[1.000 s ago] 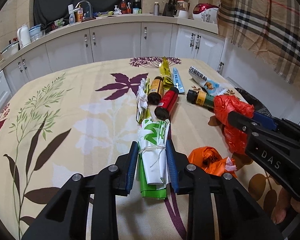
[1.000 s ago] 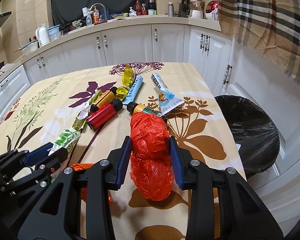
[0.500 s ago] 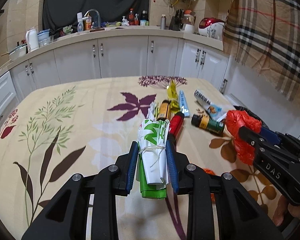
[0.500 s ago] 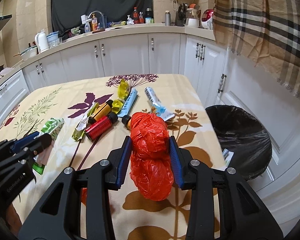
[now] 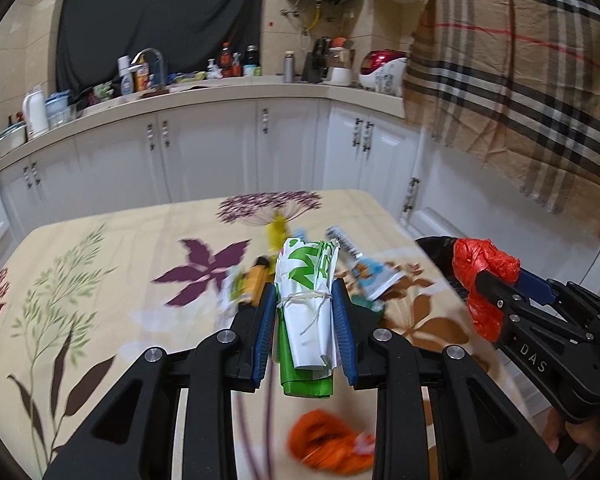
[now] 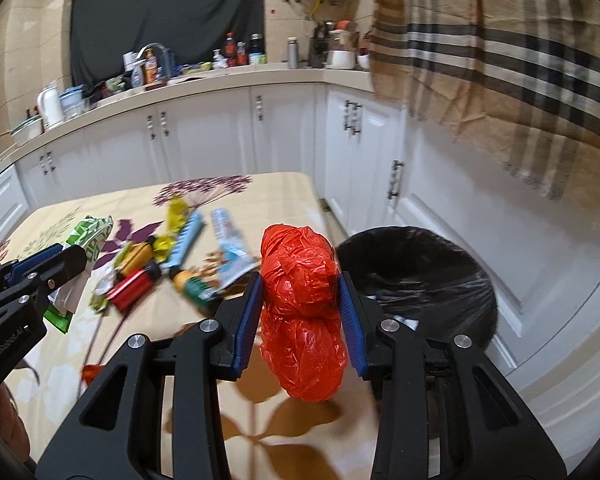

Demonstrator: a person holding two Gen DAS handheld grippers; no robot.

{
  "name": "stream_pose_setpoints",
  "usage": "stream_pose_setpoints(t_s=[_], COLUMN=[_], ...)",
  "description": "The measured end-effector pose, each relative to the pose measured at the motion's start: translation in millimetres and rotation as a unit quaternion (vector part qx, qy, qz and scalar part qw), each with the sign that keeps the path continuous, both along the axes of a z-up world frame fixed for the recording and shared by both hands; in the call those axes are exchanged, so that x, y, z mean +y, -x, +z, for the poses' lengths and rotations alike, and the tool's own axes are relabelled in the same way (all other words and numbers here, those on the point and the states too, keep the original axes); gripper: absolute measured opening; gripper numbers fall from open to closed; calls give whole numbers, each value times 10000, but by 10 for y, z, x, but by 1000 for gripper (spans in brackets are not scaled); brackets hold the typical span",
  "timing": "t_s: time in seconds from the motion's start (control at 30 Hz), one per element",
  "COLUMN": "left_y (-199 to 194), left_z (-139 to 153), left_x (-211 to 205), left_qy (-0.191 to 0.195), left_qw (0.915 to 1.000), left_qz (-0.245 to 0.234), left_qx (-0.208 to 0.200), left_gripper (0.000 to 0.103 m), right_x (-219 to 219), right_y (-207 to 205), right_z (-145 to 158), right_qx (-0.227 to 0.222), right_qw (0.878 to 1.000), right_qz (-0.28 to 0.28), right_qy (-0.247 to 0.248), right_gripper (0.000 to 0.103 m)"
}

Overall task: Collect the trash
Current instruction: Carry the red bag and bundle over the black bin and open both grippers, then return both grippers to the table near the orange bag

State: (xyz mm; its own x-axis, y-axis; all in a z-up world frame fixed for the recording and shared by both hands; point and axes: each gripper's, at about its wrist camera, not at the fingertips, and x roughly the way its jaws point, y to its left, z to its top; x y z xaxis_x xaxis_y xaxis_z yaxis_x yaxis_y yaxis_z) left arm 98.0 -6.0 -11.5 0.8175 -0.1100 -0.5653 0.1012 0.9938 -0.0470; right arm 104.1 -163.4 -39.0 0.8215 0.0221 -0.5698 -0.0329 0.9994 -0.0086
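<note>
Left gripper [image 5: 304,304], bottom centre of the left wrist view: blue pads clamped on a rolled white-and-green bag [image 5: 306,308] tied with string, held clear above the table.

Right gripper [image 6: 300,300], bottom centre of the right wrist view: pads pressed against both sides of a knotted red plastic bag [image 6: 302,308], lifted off the table; its lower lobe hangs below the pads. Same bag visible at the right edge of the left wrist view.

Orange bag [image 5: 328,444], lower centre of the left wrist view: lying on the table, blurred.

Table [image 6: 284,192] with cream floral cloth, lower left to centre of the right wrist view. On it, clustered centre left: red bottle [image 6: 132,288], amber bottle [image 6: 138,258], green-labelled bottle [image 6: 192,282], blue flat packet [image 6: 186,242], yellow wrapper [image 6: 176,214], white-and-blue pouch [image 6: 230,246]. Several are blurred.

Bin with black liner [image 6: 420,276], centre right of the right wrist view: on the floor just beside the table's right edge, mouth open, pale scraps inside.

White cabinets [image 6: 204,140], across the middle of the frame. Countertop [image 6: 220,80] above, crowded with bottles and a kettle.

Plaid cloth [image 6: 500,48], upper right, hanging.
</note>
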Motion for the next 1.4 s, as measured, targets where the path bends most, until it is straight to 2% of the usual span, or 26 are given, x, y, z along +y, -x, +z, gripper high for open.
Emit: stream_pose_setpoints(t_s=[0.37,0.57,0.8,1.1,1.13,1.23,1.3,1.4], left_y=[-384,-605,-868,-1159,-1188,-1265,-1293,-1294], left_z=[0,-107,-232,-364,-386,-449,-474,-487], left_x=[-740,-1185,-1571,-1875,-1903,-1970,-1978,-1966], left_qy=[-36,-168,-315,-527,-561,-706,-704,-742], left_qw=[9987,9970,9956,9945,9942,9933,9931,9929], left_qz=[-509,-751,-854,-840,-857,-829,-824,-811], left_qx=[-28,74,225,323,340,393,436,461], left_gripper=[29,29,29,30,30,38,43,44], right_x=[-676,-1032,-1304,-1537,-1547,-1616,-1655,-1660], right_y=[-228,-371,-515,-738,-755,-816,-827,-815], right_z=[-47,-154,-268,-402,-422,-474,-491,-502], right_qx=[-38,43,119,200,209,219,210,219], right_qw=[9979,9958,9935,9917,9915,9903,9894,9892], right_qz=[-640,-918,-1135,-1267,-1281,-1367,-1424,-1441], right_qy=[65,38,-38,-106,-111,-155,-166,-155], right_gripper=[36,36,37,37,37,54,55,55])
